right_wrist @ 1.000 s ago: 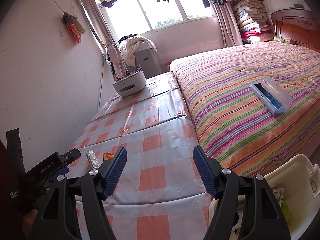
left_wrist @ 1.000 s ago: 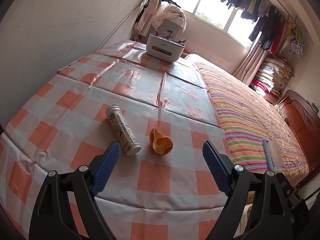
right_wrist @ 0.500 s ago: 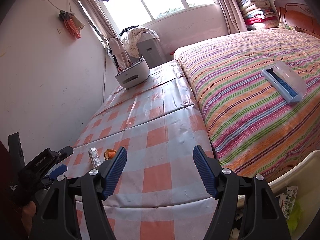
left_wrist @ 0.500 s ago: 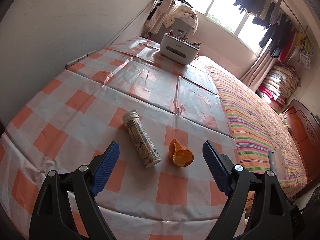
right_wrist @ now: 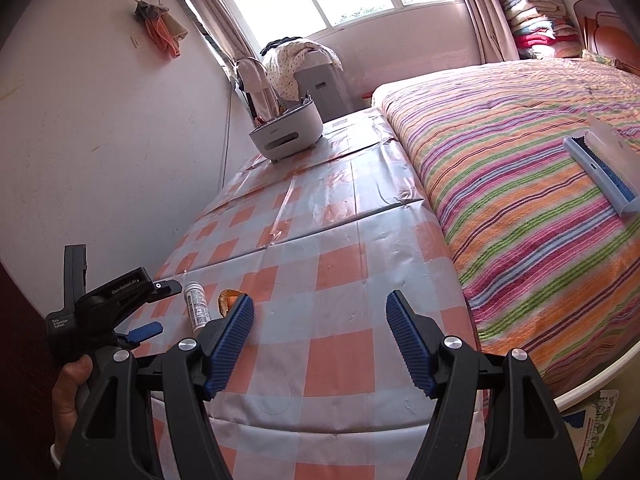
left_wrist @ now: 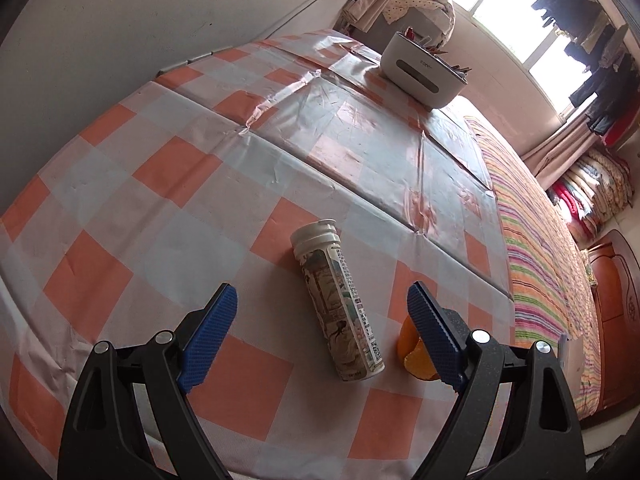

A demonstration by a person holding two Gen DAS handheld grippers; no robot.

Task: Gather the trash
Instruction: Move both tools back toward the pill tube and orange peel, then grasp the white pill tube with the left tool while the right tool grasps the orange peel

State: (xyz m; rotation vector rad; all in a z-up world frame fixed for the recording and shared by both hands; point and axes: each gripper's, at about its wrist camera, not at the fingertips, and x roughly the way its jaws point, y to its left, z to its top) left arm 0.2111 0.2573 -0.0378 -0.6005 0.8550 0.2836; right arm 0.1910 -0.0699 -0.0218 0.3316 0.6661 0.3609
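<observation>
Nothing collected yet as far as I see: my left tongs (left_wrist: pixel 322 318) are spread wide and empty with the tube (left_wrist: pixel 338 304) lying on its side on the desk (left_wrist: pixel 120 184) between the pads, orange peel (left_wrist: pixel 412 354) just right of it, partly behind the right pad. My right tongs (right_wrist: pixel 320 340) are also spread and empty over the desk's near edge, with the bin (right_wrist: pixel 600 384) at lower right holding some paper scraps. Nothing blocks the tube; white box (left_wrist: pixel 420 70) at the far end, striped bed (right_wrist: pixel 520 168) and lint brush (right_wrist: pixel 604 168) are well apart.
</observation>
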